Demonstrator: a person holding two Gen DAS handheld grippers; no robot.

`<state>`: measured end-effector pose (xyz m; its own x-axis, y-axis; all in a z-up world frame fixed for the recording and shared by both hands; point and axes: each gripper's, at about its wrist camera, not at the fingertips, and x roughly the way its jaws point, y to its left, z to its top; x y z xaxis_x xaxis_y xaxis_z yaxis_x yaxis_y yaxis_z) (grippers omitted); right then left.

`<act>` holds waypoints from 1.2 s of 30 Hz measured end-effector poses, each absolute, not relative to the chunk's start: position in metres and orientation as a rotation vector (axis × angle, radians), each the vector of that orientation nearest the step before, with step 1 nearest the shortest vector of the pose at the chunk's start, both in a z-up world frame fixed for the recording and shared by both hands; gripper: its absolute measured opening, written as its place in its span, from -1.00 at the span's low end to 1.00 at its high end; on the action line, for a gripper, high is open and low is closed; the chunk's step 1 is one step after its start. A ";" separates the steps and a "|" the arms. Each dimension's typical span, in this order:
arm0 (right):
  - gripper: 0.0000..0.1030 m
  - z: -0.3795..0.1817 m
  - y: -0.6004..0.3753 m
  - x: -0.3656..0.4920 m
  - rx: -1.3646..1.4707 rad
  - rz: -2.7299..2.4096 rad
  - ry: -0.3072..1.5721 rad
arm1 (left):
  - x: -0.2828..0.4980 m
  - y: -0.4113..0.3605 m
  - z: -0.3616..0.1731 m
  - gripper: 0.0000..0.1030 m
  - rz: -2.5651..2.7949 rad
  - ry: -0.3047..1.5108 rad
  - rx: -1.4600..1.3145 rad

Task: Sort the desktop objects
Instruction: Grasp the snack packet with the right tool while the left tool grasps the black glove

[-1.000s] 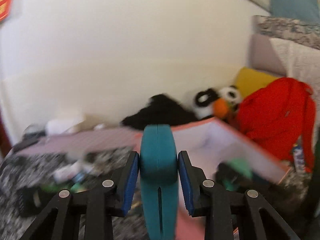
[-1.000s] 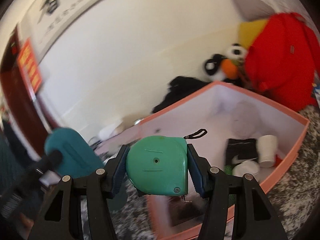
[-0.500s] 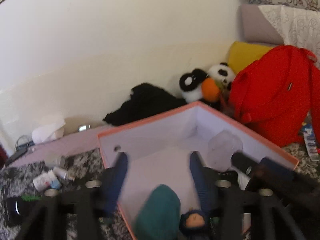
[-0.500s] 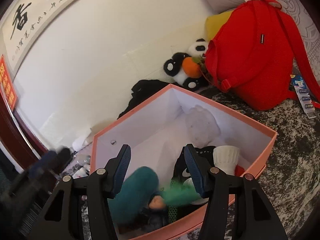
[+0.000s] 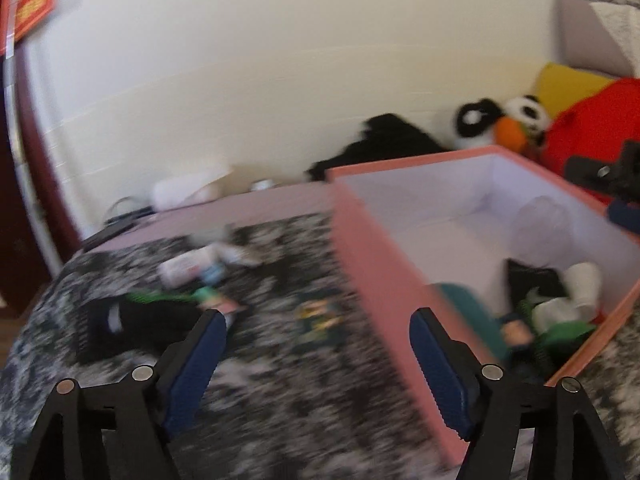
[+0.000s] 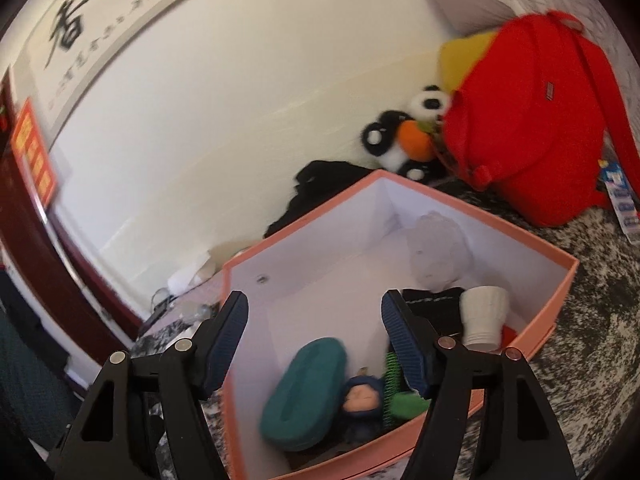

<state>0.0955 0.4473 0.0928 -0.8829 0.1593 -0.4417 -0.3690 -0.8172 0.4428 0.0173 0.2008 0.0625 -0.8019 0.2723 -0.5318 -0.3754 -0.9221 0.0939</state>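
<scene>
A pink box (image 6: 532,308) with a white inside holds a teal case (image 6: 304,396), a green tape measure (image 6: 404,402), a small blue-hooded doll (image 6: 362,394), a white cup (image 6: 482,316) and a black cloth. My right gripper (image 6: 314,340) is open and empty above the box's near side. My left gripper (image 5: 316,364) is open and empty over the patterned tabletop, left of the box (image 5: 372,264). Loose items lie there: a black object (image 5: 120,328), a white bottle (image 5: 188,268) and a small green packet (image 5: 320,320). The left view is blurred.
A red backpack (image 6: 532,120), a panda plush (image 6: 400,136) and a black garment (image 6: 320,188) sit behind the box by the white wall. A blue-and-white packet (image 6: 622,196) lies at the right. Cables and a white item (image 5: 180,192) lie at the back left.
Both grippers opened. The left dropped the teal case and the right dropped the green tape measure into the box. The left gripper has since swung left over the tabletop.
</scene>
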 end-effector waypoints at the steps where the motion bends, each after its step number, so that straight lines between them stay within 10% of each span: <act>1: 0.41 0.095 0.436 0.093 -0.569 2.709 0.740 | 0.015 0.189 0.060 0.59 2.695 0.265 -0.763; 21: 0.38 0.077 0.258 0.023 -0.723 2.895 0.316 | -0.029 0.045 0.030 0.60 2.880 0.143 -0.884; 36: 0.35 -0.037 0.252 -0.105 -1.067 2.691 0.145 | -0.145 0.039 -0.004 0.90 2.839 0.202 -1.104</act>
